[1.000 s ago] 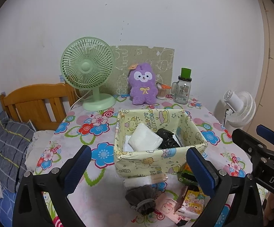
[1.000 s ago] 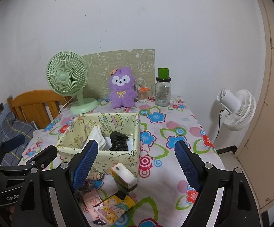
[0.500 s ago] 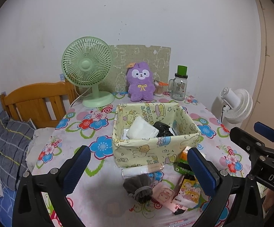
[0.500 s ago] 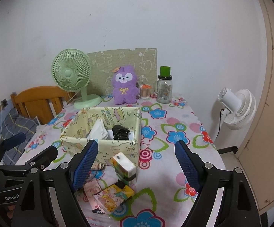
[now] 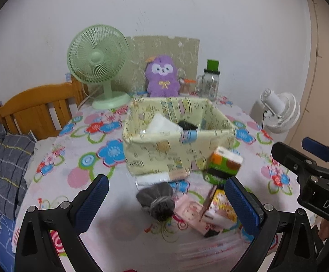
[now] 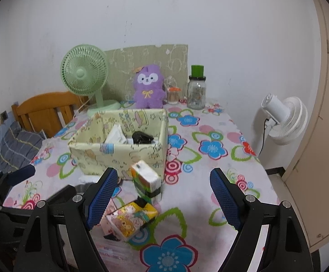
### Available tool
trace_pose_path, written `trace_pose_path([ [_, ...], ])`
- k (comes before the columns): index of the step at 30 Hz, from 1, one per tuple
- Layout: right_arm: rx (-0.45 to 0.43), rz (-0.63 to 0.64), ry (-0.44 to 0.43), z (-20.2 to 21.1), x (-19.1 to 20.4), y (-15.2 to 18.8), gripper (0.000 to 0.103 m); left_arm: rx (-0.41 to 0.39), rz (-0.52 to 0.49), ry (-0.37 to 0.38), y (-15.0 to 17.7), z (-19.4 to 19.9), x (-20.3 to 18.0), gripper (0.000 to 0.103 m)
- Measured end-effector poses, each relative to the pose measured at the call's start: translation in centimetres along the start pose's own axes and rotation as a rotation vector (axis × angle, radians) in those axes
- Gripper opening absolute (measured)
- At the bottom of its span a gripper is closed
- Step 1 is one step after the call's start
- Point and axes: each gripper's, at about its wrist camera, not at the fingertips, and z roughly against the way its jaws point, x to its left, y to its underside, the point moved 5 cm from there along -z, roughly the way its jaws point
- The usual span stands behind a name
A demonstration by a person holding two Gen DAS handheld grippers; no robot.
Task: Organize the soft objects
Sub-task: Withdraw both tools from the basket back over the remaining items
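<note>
- Flowered tablecloth (image 6: 212, 122) covered a table by a white wall.
- Both tongs, left gripper (image 5: 166, 200) and right gripper (image 6: 162, 195), stood spread, empty.
- Grey pouch (image 5: 157, 199) and tissue packs (image 6: 146, 181) lay before the fabric basket (image 6: 119, 156).

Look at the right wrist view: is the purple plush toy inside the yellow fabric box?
No, the purple plush toy stands behind the yellow fabric box, against the wall.

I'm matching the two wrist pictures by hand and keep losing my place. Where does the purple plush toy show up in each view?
Left wrist view: the purple plush toy sits upper centre, at the table's far edge, just right of the green fan.
Right wrist view: the purple plush toy sits left of centre, between the green fan and the green-lidded jar.
Shared landmark: the yellow fabric box, directly in front of the toy.
</note>
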Motion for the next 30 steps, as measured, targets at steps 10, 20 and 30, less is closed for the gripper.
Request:
trace_pose_path([
  [10,0.059,-0.008,-0.048,-1.7,0.4,2.1,0.086,0.035,0.051,0.026,2.1,-1.6,-0.4,0.103],
  [20,0.060,-0.033,-0.082,-2.7,0.5,3.6,0.086,0.056,0.094,0.012,3.8,-2.6,-1.2,0.103],
  [30,0.058,0.007,-0.040,-2.7,0.3,5.1,0.086,0.068,0.123,0.017,5.8,-2.8,-2.5,0.103],
])
